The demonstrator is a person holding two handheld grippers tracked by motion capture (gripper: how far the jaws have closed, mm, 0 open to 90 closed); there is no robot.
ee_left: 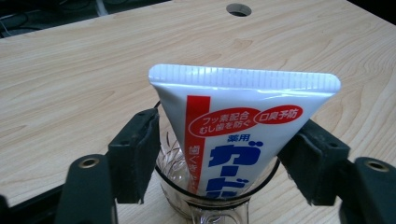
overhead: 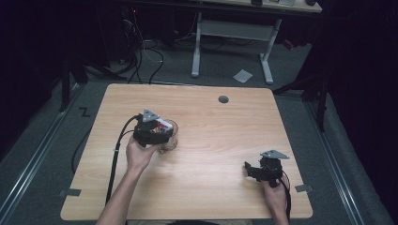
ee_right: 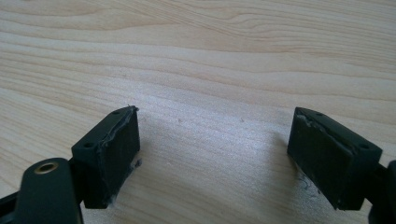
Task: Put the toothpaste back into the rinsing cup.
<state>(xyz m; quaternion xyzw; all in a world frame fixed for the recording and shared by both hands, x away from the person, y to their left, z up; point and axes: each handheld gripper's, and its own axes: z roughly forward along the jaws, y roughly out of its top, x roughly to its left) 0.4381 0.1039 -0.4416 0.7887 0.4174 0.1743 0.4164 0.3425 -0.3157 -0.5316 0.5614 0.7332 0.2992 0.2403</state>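
A white toothpaste tube [ee_left: 243, 107] with a red stripe and blue lettering stands crimped end up in a clear glass cup [ee_left: 173, 189]. In the left gripper view my left gripper [ee_left: 229, 122] has one jaw against each side edge of the tube, just above the cup's rim. From above, the left gripper [overhead: 162, 130] sits over the cup [overhead: 172, 141] at the table's left middle, where the tube [overhead: 164, 124] peeks out. My right gripper [overhead: 248, 169] rests low near the front right of the table. In its own view, the right gripper [ee_right: 212, 121] stands open over bare wood.
The wooden table [overhead: 211, 126] has a round grommet hole [overhead: 223, 99] near its far edge, also visible as the hole [ee_left: 238, 9] beyond the tube. Past the table stand a white desk frame [overhead: 197, 47], floor cables [overhead: 150, 54] and a paper scrap [overhead: 242, 75].
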